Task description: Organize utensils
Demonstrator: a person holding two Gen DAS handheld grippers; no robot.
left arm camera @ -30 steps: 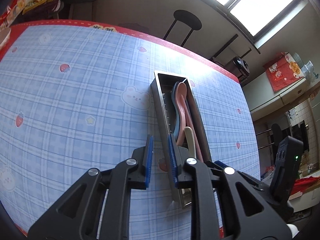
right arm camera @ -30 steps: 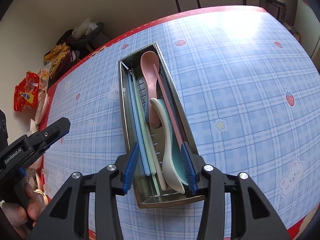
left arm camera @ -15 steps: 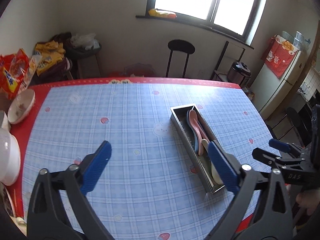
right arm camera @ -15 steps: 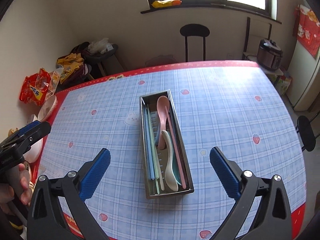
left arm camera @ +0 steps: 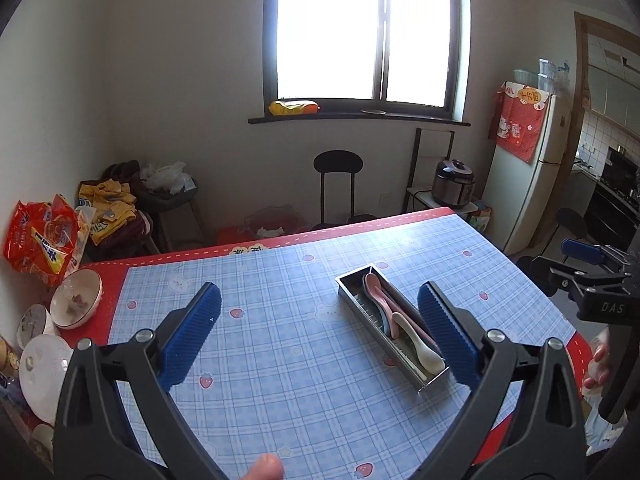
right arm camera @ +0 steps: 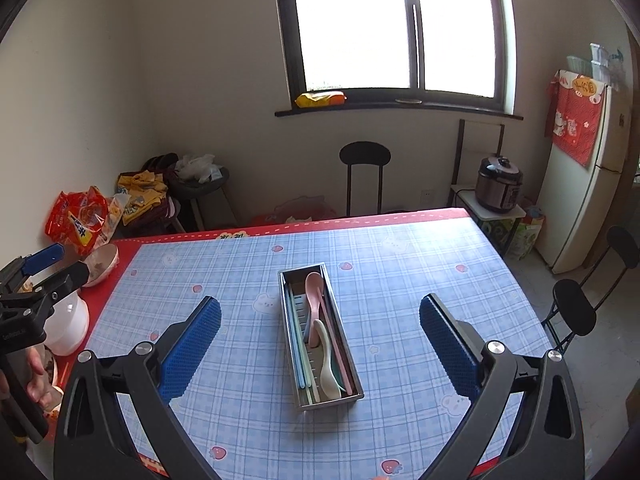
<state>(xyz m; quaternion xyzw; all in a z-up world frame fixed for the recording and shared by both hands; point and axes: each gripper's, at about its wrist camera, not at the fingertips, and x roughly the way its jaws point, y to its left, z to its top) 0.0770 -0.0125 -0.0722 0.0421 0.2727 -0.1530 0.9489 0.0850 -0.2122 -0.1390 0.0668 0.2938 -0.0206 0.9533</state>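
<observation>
A long metal tray [right arm camera: 330, 402] lies on the blue checked tablecloth [right arm camera: 400, 280]. It holds a pink spoon [right arm camera: 313, 284], a cream spoon [right arm camera: 326, 372], pale blue and green chopsticks [right arm camera: 300, 356] and pink chopsticks [right arm camera: 336, 344]. My right gripper [right arm camera: 320, 305] hangs open high above the tray with nothing between its blue pads. My left gripper [left arm camera: 319, 294] is also open and empty, with the tray [left arm camera: 370, 326] below and to its right. Each gripper appears at the edge of the other's view, the right one [left arm camera: 560, 264] and the left one [right arm camera: 56, 268], both in a person's hands.
Used bowls [left arm camera: 76, 300] and a white lidded pot [left arm camera: 44, 368] crowd the table's left red border, under a red snack bag [left arm camera: 40, 236]. Beyond the far edge stand a black stool [right arm camera: 364, 176], a rice cooker [right arm camera: 500, 184] and a fridge [right arm camera: 580, 180]. Folding chairs [right arm camera: 572, 312] stand on the right.
Both grippers let go of the tray, opened wide and lifted up and back. The tray stays on the cloth and now looks smaller and farther off.
</observation>
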